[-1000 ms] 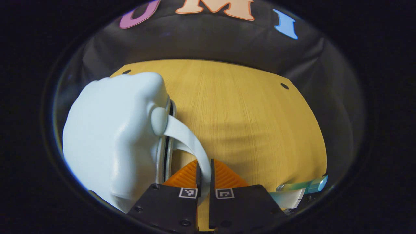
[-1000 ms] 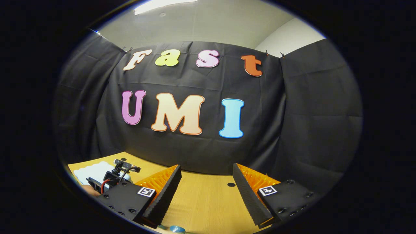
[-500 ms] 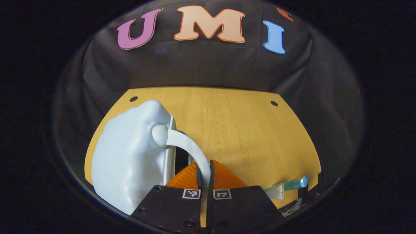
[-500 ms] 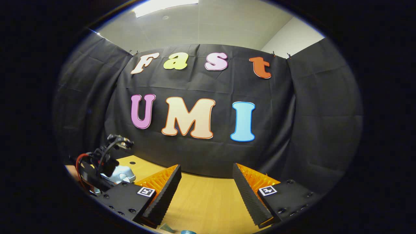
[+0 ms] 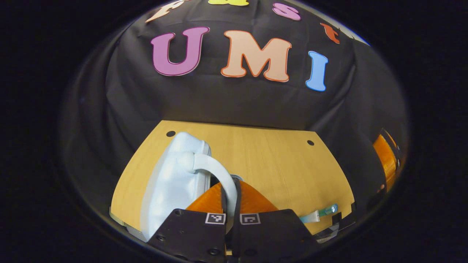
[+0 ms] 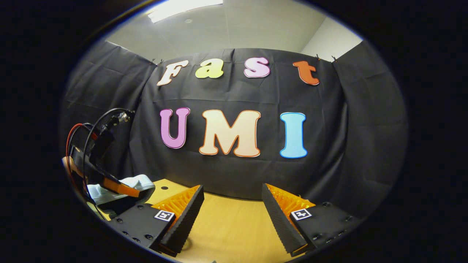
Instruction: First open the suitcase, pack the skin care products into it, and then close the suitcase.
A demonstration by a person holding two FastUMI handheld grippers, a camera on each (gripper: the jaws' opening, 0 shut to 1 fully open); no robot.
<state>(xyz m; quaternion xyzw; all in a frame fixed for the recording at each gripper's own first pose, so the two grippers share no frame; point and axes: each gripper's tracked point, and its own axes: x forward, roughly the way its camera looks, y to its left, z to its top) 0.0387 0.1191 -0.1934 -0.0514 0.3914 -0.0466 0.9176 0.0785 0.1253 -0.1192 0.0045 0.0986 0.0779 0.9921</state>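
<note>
Now the suitcase (image 5: 172, 182) handle (image 5: 219, 175) is pinched by the left hand-held gripper (image 5: 229, 199); the lid is best swung steadily, while the right hand-held gripper (image 6: 232, 208) is held spread.

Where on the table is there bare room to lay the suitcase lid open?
Bare wood runs from the suitcase rightward to the table edge and back to the wall. Crowded spots: the near right corner, where a tube lies, and around the handle, which the left tool pinches.

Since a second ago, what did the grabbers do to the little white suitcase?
The left gripper, clamped on the handle, has pulled up and back, swinging the suitcase lid open. The right gripper stayed open above the table; the tube stayed put.
</note>
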